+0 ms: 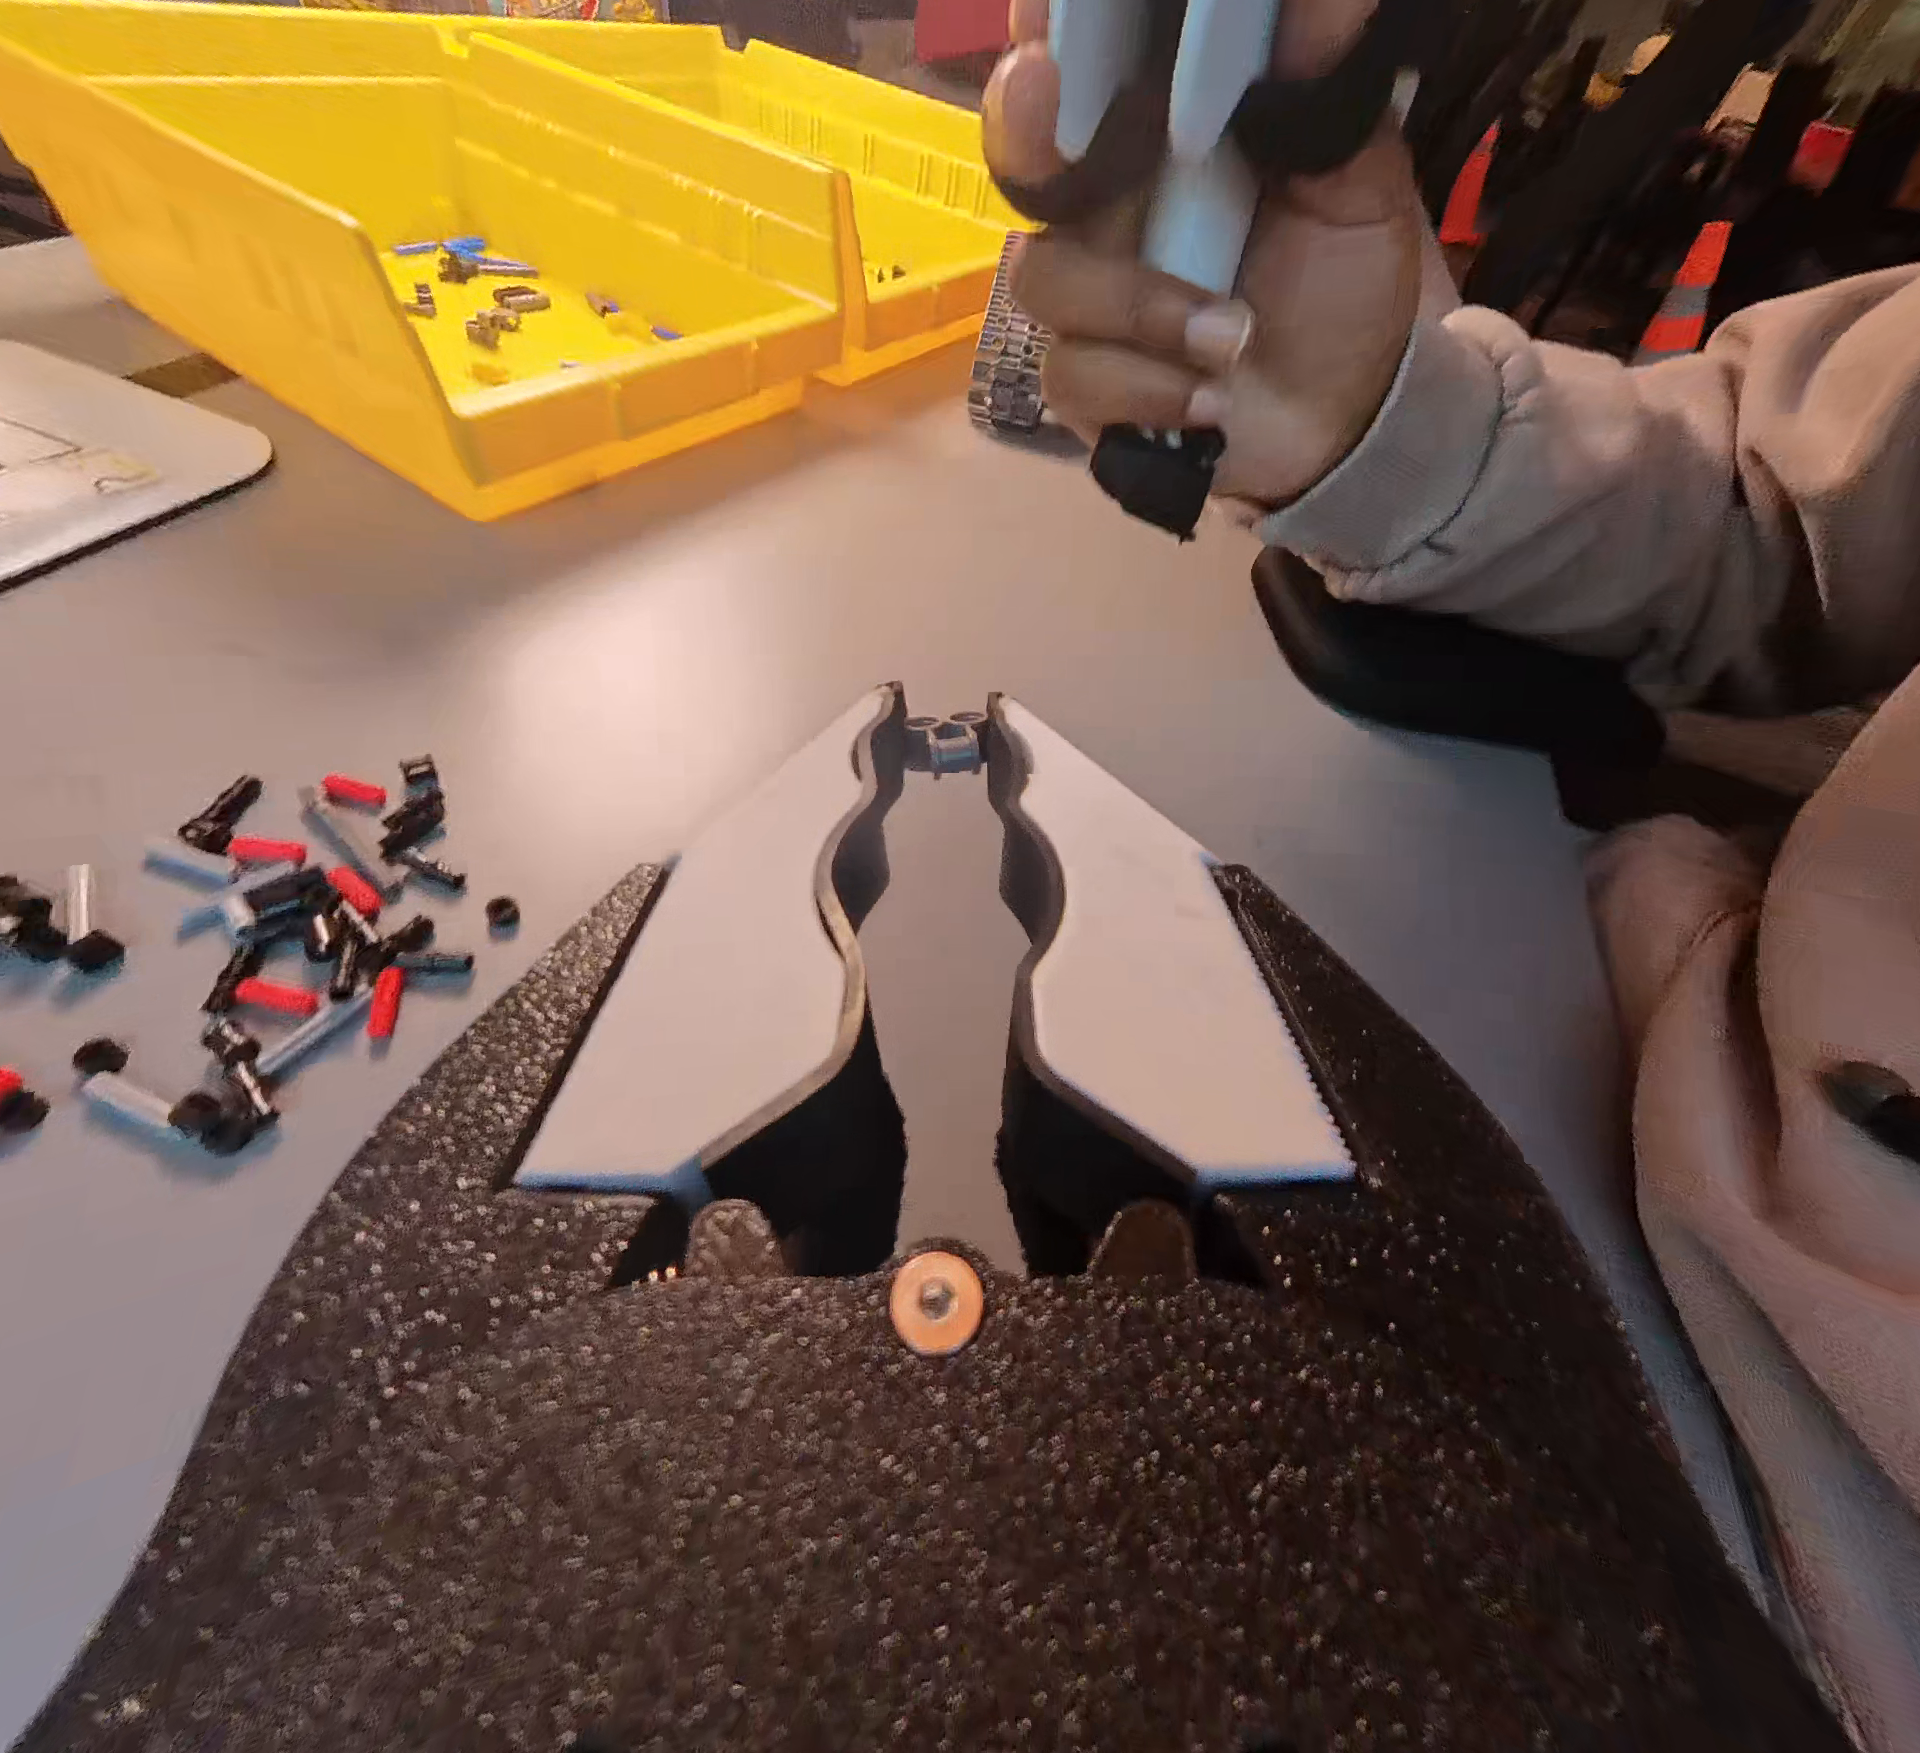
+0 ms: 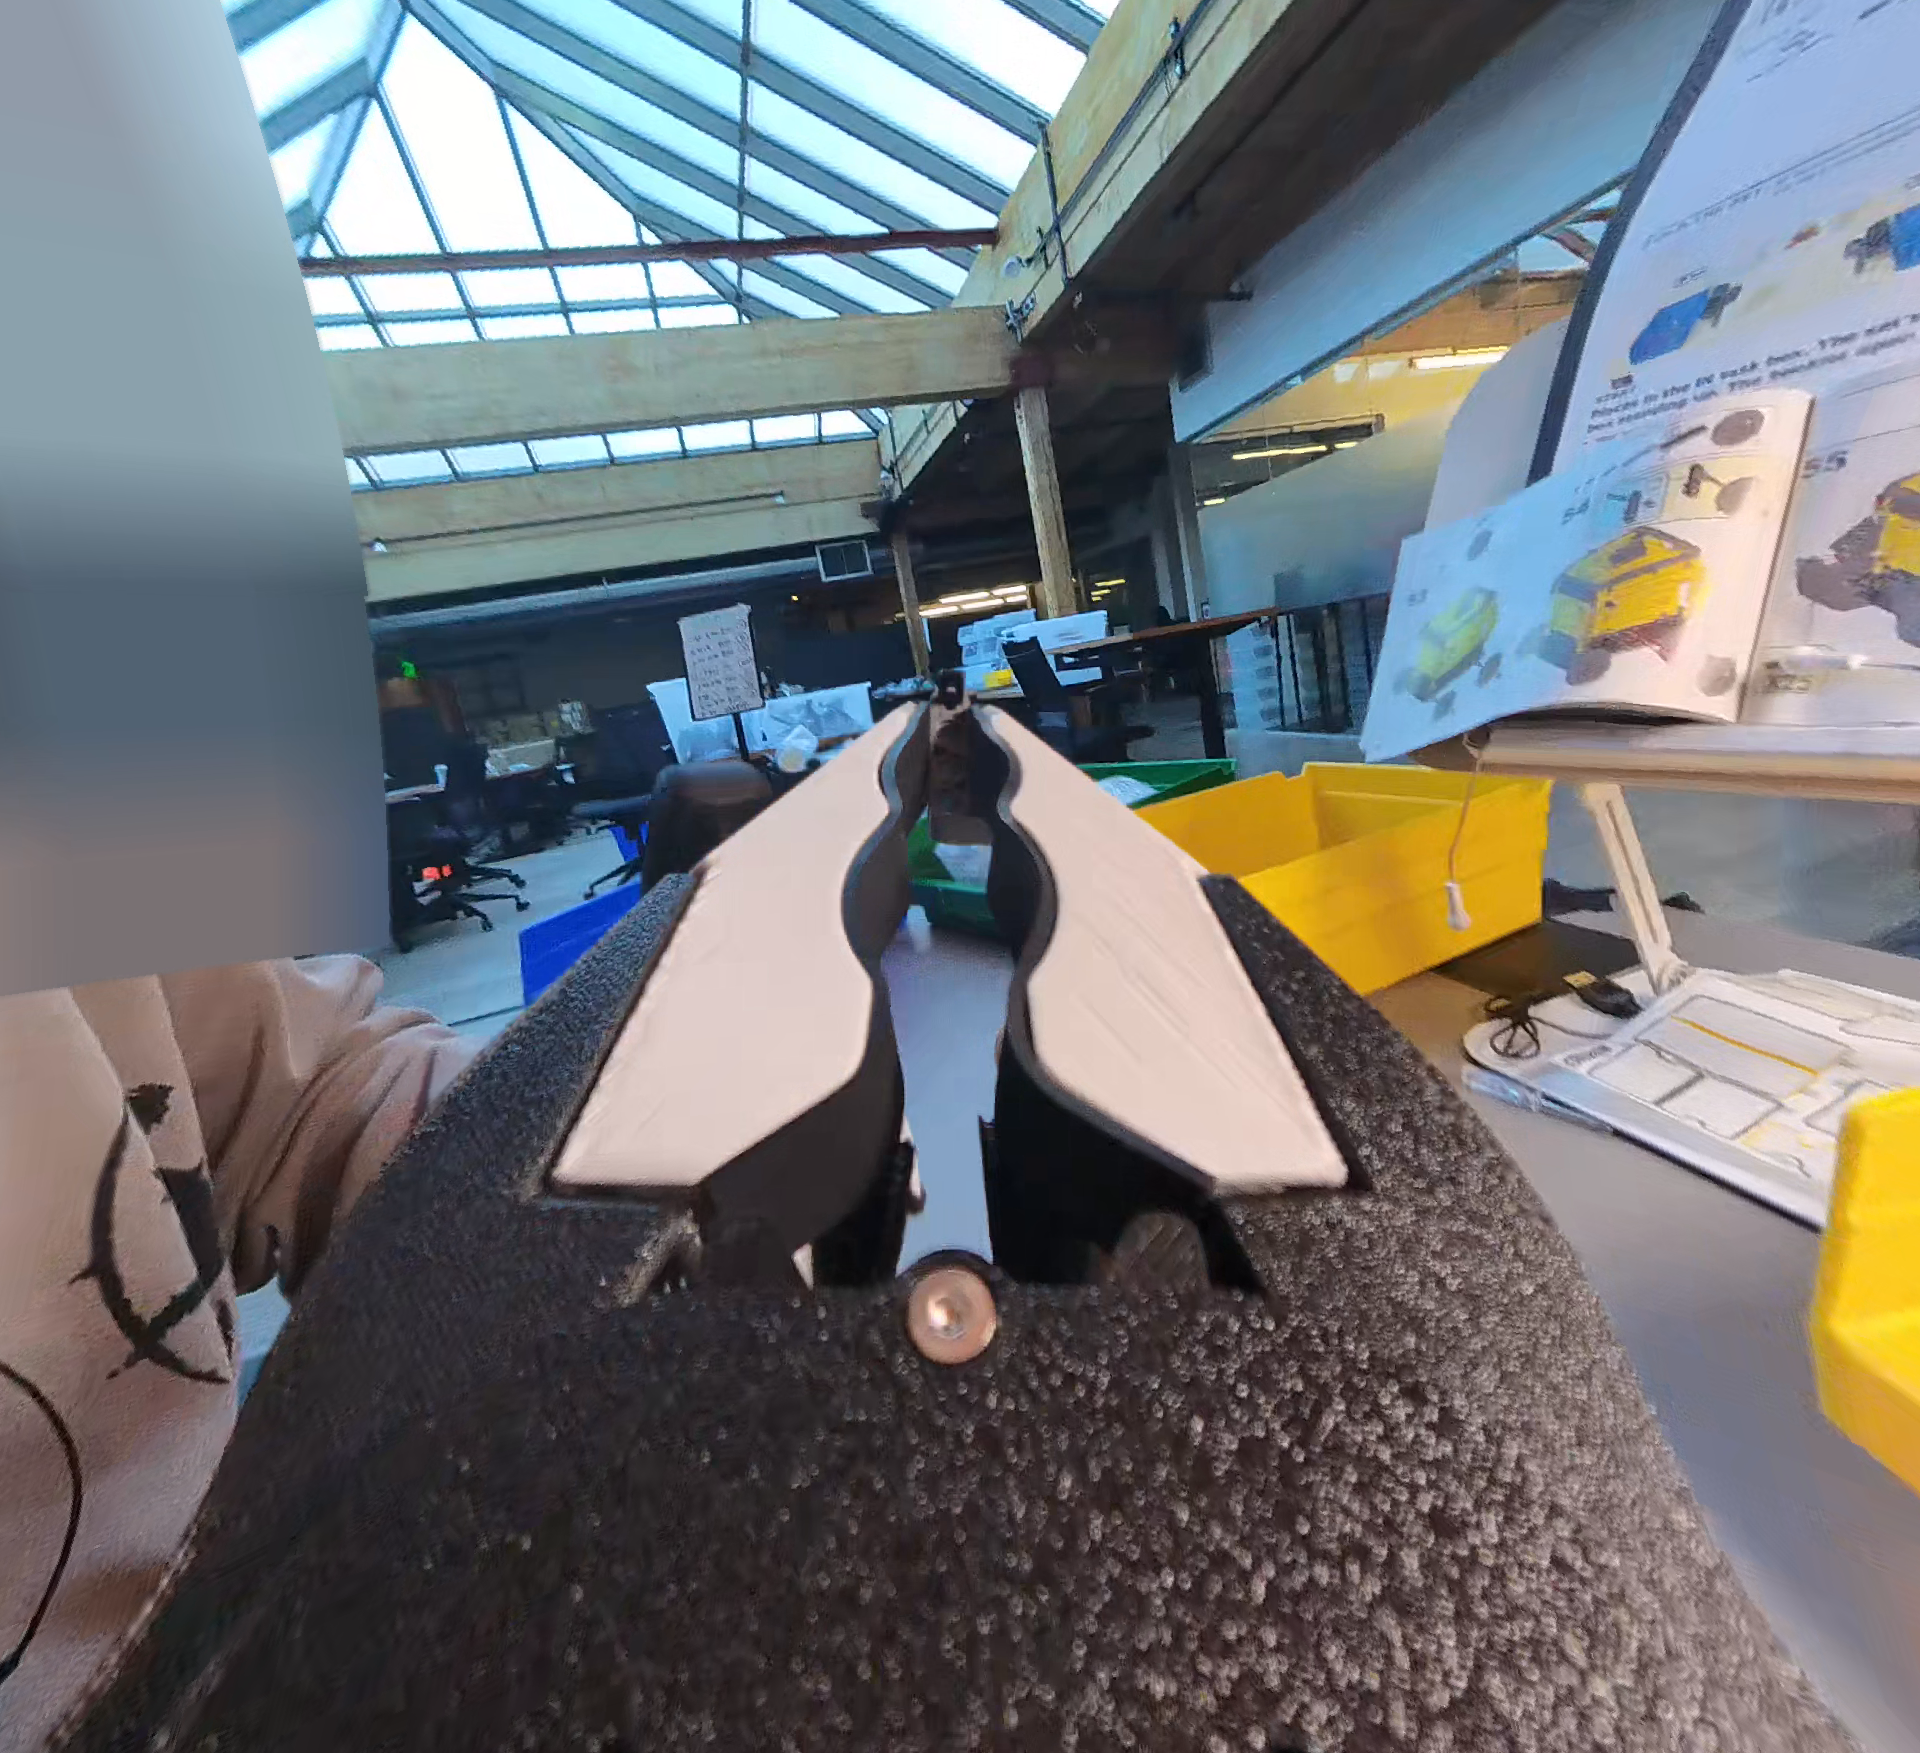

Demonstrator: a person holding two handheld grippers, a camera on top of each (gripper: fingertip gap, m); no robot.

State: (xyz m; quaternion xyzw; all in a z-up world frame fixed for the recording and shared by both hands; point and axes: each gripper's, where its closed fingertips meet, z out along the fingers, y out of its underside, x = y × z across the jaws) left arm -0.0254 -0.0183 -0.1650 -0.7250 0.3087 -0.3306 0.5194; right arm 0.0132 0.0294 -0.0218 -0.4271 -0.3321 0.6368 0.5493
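My left gripper is shut on a small dark grey connector piece, pinched at the fingertips just above the grey table. A person's hand holds the pale handle of the other gripper above and to the right of it. In the right wrist view my right gripper is tilted up toward the room and ceiling. Its fingers are nearly together on a small black piece at the tips.
Yellow bins with several small parts stand at the back left. A pile of red, black and grey pins lies on the left. A grey track piece stands by the bins. An open instruction booklet on a stand, a yellow bin and a printed sheet are on the right. Left tips to right tips: about 15 cm.
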